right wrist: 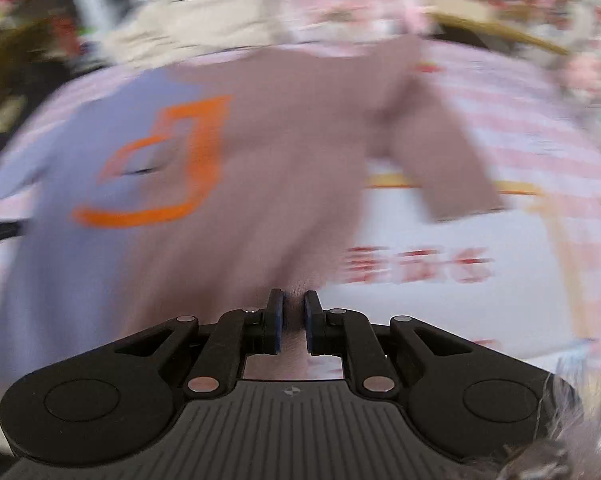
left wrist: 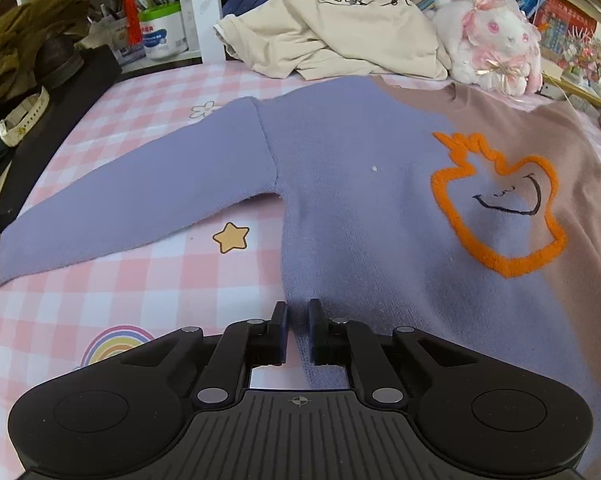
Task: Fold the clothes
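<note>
A soft, floppy lilac-and-brown knit sweater (left wrist: 360,184) lies flat on the pink checked bedsheet (left wrist: 140,280). The left gripper (left wrist: 297,312) pinches its lilac hem; the right gripper (right wrist: 293,304) pinches the brown hem. Hem corners look like the sensible holds.

Left view sharp — right view motion-blurred, fisheye-warped

Bare checked bedsheet (left wrist: 112,280) left of sweater (left wrist: 360,184) and below its spread sleeve (left wrist: 140,208): open passage. Far edge blocked: crumpled cream garment (left wrist: 332,36) and plush rabbit (left wrist: 492,40) just beyond sweater collar. Black ledge (left wrist: 60,112) with wristwatch (left wrist: 22,116) lines bed's left side. Right wrist view blurred; open sheet (right wrist: 520,120) beyond brown sleeve (right wrist: 440,152).
</note>
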The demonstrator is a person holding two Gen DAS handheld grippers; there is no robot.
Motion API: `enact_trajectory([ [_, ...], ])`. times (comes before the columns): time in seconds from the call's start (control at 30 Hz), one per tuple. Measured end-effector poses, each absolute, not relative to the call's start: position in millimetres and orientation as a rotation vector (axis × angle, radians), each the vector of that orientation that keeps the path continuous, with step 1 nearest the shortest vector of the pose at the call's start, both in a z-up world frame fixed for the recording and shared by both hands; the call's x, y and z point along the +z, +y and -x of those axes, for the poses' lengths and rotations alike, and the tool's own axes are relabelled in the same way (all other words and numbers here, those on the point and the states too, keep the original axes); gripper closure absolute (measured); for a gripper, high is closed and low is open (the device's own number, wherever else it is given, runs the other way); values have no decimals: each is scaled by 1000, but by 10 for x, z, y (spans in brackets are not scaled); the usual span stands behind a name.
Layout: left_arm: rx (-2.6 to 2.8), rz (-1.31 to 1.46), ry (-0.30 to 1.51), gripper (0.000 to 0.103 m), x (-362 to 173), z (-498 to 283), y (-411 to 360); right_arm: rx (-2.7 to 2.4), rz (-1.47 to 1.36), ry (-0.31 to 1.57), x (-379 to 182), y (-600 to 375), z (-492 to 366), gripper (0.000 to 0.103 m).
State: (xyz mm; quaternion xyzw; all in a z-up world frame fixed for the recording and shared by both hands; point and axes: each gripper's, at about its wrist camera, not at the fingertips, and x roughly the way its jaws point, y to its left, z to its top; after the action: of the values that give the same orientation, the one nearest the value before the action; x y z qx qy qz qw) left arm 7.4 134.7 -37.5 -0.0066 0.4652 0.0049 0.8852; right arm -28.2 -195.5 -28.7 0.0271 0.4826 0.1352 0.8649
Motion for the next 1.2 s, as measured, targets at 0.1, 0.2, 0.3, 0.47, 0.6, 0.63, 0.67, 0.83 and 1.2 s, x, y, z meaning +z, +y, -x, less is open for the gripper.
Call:
enact_trajectory([
  [0.1, 17, 48, 974, 94, -364, -74, 1396, 351, -101, 1043, -290, -1908, 297, 89],
  [0.2, 47, 83, 975, 89, -340, -26, 1452, 297, -209, 1019, -166, -2203, 187, 66],
  [0.3, 58, 116, 954, 88, -304, 79, 1466, 177, -155, 1003, -165, -2524, -81, 59],
  [0.47, 79, 107, 962, 82, -337, 183, 1332, -23, -62, 970, -167, -3058, -530, 61],
  [0.6, 122, 70, 955, 81, -354, 205, 1210, -29, -39, 990, -286, -3169, -738, 64],
  [0.63, 133, 69, 954, 81, -353, 200, 1198, -17, -38, 1000, -326, -3169, -777, 67],
  [0.67, 142, 74, 955, 81, -353, 193, 1198, 4, -22, 997, -336, -3138, -757, 70],
  [0.83, 193, 102, 956, 75, -357, 193, 1196, 144, 64, 1038, -295, -3049, -709, 95],
  [1.2, 258, 91, 952, 75, -353, 217, 1075, -194, 279, 825, -58, -4014, -761, 95],
])
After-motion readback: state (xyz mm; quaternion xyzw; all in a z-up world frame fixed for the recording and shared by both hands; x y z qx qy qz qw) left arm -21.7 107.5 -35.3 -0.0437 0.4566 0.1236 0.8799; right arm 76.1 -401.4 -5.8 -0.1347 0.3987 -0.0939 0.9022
